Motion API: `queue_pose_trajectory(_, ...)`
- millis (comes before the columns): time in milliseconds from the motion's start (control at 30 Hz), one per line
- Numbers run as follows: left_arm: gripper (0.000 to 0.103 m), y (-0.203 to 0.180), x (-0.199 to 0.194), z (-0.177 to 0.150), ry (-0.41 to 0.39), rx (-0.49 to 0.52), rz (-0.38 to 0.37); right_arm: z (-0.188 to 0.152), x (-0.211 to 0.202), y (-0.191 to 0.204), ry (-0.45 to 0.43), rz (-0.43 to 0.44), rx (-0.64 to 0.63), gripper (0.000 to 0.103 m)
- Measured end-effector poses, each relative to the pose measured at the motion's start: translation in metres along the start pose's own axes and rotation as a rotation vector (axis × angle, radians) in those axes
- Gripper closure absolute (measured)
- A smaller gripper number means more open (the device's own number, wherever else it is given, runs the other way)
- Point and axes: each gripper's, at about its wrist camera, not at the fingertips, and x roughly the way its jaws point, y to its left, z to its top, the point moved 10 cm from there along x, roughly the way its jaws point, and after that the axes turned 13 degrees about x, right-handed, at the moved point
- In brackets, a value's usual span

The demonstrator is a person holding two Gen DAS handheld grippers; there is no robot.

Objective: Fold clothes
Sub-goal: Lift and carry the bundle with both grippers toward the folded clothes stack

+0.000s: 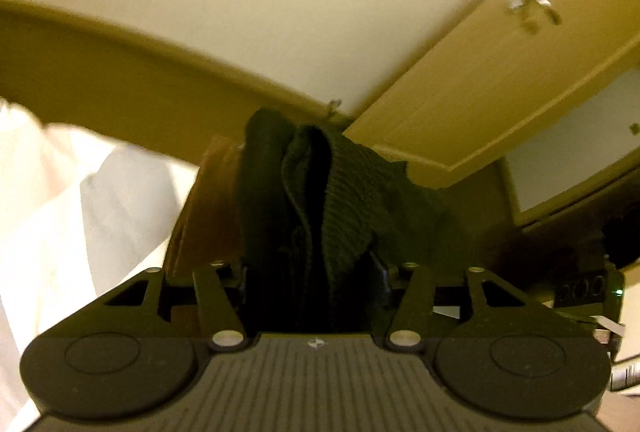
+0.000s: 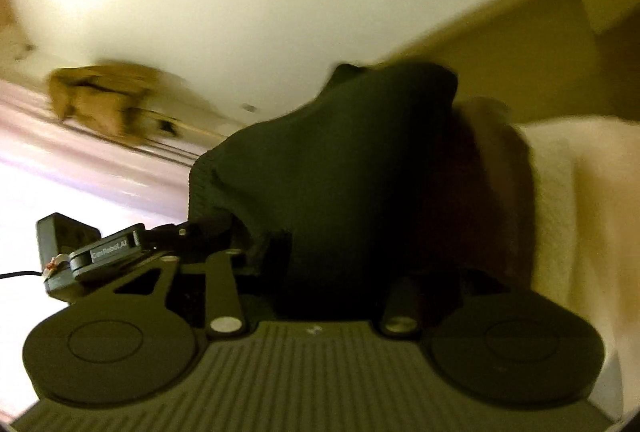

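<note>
I have both tongs, left [image 1: 316, 272] and right [image 2: 320, 272], clenched on the dark knit [image 1: 320, 192] bunched just ahead of each and lifted off any surface, and I judge such thick, uneven bites could slip and spoil the fold.

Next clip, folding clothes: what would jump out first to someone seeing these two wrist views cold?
A dark ribbed knit garment fills the middle of both wrist views, bunched up from between each gripper's fingers and covering them. Both cameras tilt upward, so pale ceiling sits above the garment, with a wooden door and its metal handle at upper right in the left view. White fabric fills that view's left edge, and the left gripper shows in the right view, pinching the garment's edge.
</note>
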Motion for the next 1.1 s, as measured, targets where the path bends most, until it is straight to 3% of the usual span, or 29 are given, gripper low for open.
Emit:
queue_pose_trajectory(33,0.045,0.004,-0.006,-0.003,-0.011,-0.006,-0.005,0.0,0.001,-0.003,0.008,-0.007,0.007,0.059)
queue_pose_trajectory(100,0.041,0.012,-0.019,-0.008,-0.033,-0.019,-0.015,0.002,-0.003,0.003,0.003,-0.034,-0.048,0.044)
queue_pose_trajectory(167,0.039,0.023,-0.037,-0.012,-0.056,-0.015,0.025,0.005,-0.012,0.011,-0.011,-0.075,-0.131,0.037)
queue_pose_trajectory(267,0.041,0.034,-0.074,-0.013,-0.116,-0.02,0.137,0.0,-0.026,0.024,-0.034,-0.148,-0.262,0.037)
queue_pose_trajectory(367,0.056,0.02,-0.108,-0.01,-0.209,-0.044,0.151,0.001,-0.046,0.043,-0.084,-0.205,-0.398,0.037)
queue_pose_trajectory(433,0.063,-0.003,-0.124,-0.018,-0.254,-0.006,0.145,-0.005,-0.055,0.067,-0.109,-0.19,-0.509,0.047)
queue_pose_trajectory(467,0.068,-0.016,-0.123,-0.026,-0.255,0.028,0.142,-0.011,-0.059,0.078,-0.117,-0.174,-0.566,0.059)
queue_pose_trajectory(500,0.077,-0.029,-0.122,-0.034,-0.255,0.061,0.139,-0.019,-0.06,0.088,-0.118,-0.149,-0.627,0.063)
queue_pose_trajectory(567,0.085,-0.048,-0.116,-0.052,-0.251,0.122,0.147,-0.033,-0.059,0.098,-0.093,-0.115,-0.75,0.063)
queue_pose_trajectory(667,0.099,-0.029,-0.086,-0.086,-0.2,0.11,0.246,-0.058,-0.044,0.094,-0.042,-0.113,-0.867,0.063)
queue_pose_trajectory(733,0.095,-0.004,-0.068,-0.111,-0.168,0.074,0.314,-0.07,-0.031,0.081,-0.031,-0.134,-0.938,0.063)
queue_pose_trajectory(900,0.094,0.038,-0.057,-0.136,-0.187,0.03,0.395,-0.092,0.007,0.065,0.004,-0.192,-1.104,0.058)
queue_pose_trajectory(1000,0.094,0.042,-0.072,-0.139,-0.165,0.024,0.401,-0.092,0.007,0.078,0.012,-0.195,-1.113,0.058)
queue_pose_trajectory(1100,0.09,0.015,-0.071,-0.109,-0.163,0.094,0.412,-0.076,-0.006,0.092,0.012,-0.159,-1.044,0.057)
